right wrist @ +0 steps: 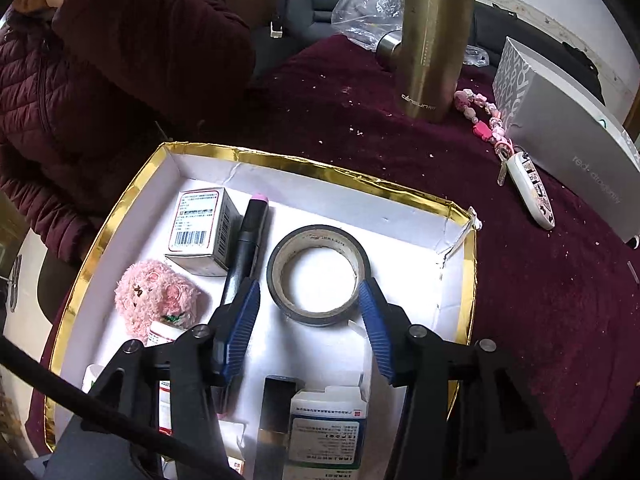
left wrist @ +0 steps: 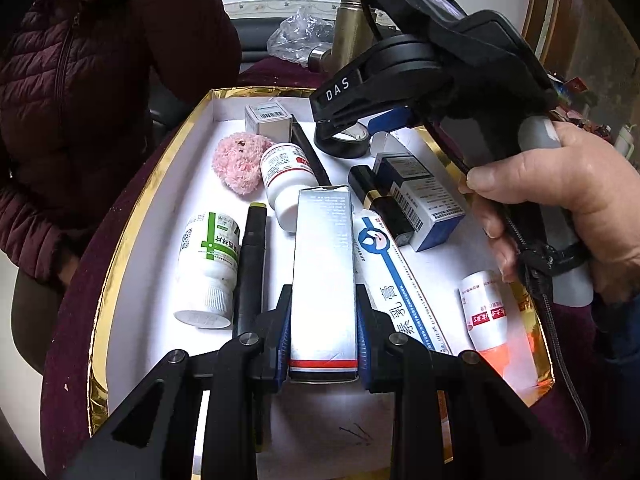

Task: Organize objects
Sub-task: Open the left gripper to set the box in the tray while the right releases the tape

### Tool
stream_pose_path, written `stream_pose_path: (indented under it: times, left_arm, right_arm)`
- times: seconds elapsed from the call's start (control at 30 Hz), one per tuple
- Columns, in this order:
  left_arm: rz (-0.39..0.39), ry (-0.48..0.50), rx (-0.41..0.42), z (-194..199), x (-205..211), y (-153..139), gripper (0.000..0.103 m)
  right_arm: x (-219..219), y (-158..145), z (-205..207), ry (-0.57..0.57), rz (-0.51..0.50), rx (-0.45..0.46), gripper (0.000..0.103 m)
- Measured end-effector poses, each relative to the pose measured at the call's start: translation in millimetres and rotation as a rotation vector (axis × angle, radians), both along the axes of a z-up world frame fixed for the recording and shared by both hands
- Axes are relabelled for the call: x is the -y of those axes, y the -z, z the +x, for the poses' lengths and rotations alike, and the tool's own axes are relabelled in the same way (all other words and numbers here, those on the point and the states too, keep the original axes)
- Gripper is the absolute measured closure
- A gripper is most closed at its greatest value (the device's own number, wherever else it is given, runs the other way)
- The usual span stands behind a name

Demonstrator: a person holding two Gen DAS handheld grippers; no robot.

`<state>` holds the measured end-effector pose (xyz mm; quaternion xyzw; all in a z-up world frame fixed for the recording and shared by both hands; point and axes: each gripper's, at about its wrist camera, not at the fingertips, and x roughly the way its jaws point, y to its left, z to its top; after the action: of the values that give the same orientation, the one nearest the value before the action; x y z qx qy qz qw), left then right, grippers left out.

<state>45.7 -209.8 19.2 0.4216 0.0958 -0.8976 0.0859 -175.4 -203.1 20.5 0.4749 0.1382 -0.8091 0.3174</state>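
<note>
Silver carton (left wrist: 323, 280) between left gripper (left wrist: 323, 344) pads.

From where I watched, the worktop (right wrist: 540, 300) wore a dark maroon cloth speckled with pale crumbs. A tall gold-coloured flask (right wrist: 434, 36) stood upright on it, with a crumpled clear plastic bag (right wrist: 366, 6) just behind and a small steel cylinder (right wrist: 389, 51) lying against the flask's left side. To the right I saw a grey carton (right wrist: 568, 128) on its side. A string of pink beads (right wrist: 486, 116) ran from near the flask's foot to a white key fob (right wrist: 528, 192) lying beside that carton. A person in a quilted maroon jacket (right wrist: 92, 80) sat at the far left edge.
</note>
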Motion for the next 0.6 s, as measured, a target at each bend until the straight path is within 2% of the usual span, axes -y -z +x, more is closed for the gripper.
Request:
stream_pose_path:
  times: [0.6]
  left_arm:
    - [-0.037, -0.019, 0.012, -16, 4, 5, 0.078]
  right_arm:
    - [-4, -1, 7, 0.014, -0.013, 0.001, 0.052]
